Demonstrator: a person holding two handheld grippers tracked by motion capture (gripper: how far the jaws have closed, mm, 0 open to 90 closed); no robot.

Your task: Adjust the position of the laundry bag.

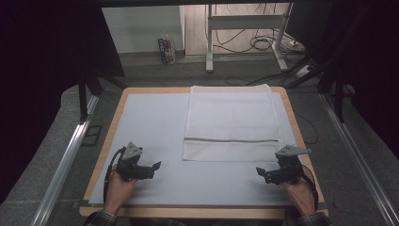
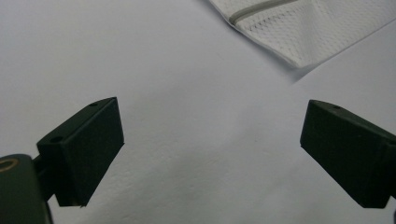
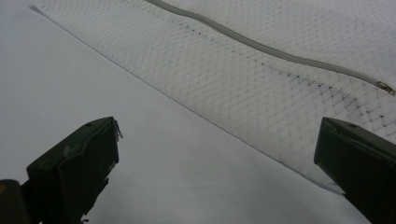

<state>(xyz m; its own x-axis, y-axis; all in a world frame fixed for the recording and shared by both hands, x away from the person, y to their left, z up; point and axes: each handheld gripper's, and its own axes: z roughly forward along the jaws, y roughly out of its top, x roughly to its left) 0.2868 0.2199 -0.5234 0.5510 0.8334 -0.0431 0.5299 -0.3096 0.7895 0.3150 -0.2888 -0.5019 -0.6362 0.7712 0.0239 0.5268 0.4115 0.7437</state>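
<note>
A white mesh bag (image 1: 230,117) with a grey zipper (image 1: 230,139) lies flat on the right half of a pale grey mat (image 1: 150,122). My left gripper (image 1: 156,169) rests near the front left of the mat, open, pointing right toward the bag's near left corner (image 2: 317,28); nothing is between its jaws (image 2: 212,126). My right gripper (image 1: 261,174) sits at the front right, open and pointing left, just in front of the bag's near edge. In the right gripper view the mesh bag (image 3: 261,79), its zipper (image 3: 261,45) and the zipper pull (image 3: 385,87) lie beyond the empty right gripper (image 3: 215,140).
The mat covers a wooden table (image 1: 106,146). Metal rails (image 1: 66,160) run along both sides. Beyond the far edge are a desk frame (image 1: 244,21), floor cables (image 1: 263,44) and a small carton (image 1: 165,49).
</note>
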